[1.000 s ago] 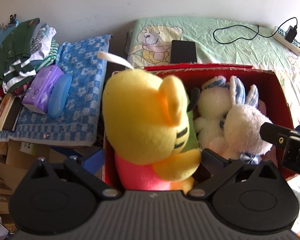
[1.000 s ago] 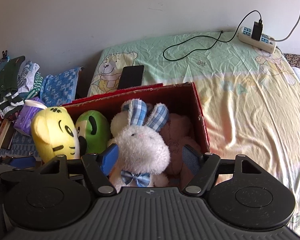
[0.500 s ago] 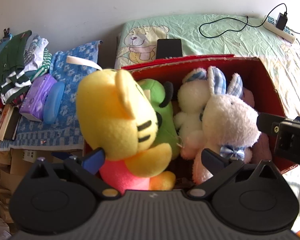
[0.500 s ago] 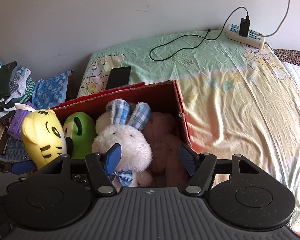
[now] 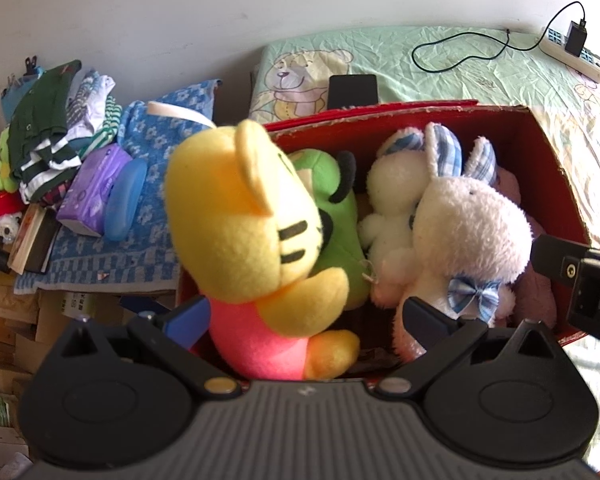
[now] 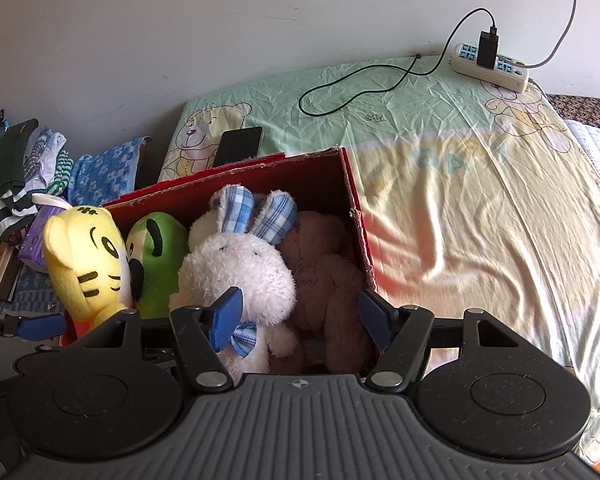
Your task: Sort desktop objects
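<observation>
Standing between the spread fingers of the left gripper (image 5: 304,316), the yellow tiger plush (image 5: 256,240) sits in the red box (image 5: 556,168); the right gripper (image 6: 300,316), also spread, holds nothing beside the white bunny (image 6: 240,272), suggesting sorting is done.

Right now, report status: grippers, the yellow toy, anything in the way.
Left gripper open around yellow tiger plush, at red box left end. Right gripper open, empty, over white bunny. Green plush crowds the tiger.
</observation>
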`<state>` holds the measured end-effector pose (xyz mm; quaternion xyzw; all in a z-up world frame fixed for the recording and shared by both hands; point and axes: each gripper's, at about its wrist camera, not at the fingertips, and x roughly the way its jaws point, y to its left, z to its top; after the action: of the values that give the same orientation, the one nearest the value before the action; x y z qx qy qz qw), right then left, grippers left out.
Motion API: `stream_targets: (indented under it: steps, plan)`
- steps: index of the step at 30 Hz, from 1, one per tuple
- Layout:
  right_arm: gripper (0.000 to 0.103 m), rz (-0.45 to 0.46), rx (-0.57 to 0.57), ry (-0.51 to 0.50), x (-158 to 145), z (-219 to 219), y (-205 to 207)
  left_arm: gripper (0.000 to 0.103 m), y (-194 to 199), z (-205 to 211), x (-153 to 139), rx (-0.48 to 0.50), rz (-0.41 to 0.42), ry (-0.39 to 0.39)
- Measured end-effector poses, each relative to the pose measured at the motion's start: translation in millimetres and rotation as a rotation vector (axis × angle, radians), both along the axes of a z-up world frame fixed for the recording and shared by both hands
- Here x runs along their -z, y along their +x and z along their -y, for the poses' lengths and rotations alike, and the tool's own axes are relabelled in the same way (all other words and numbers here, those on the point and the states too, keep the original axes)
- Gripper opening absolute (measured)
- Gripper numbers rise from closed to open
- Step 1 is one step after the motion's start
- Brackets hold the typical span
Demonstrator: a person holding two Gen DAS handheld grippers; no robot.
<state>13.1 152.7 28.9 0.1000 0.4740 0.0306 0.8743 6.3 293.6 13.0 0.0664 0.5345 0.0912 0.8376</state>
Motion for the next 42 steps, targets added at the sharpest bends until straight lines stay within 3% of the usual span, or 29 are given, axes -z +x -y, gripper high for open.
stream_targets:
  steps: [12, 42]
  plan:
    - [0.068, -0.008, -0.071, -0.002, -0.4, -14.9, -3.3, 0.102, -7.7, -8.1, 0.8, -0.029, -0.003, 0.008]
    - [0.068, 0.018, -0.064, -0.098, 4.2, -33.4, 9.9, 0.102, -12.6, -41.1, -2.4, -0.066, 0.068, -0.07]
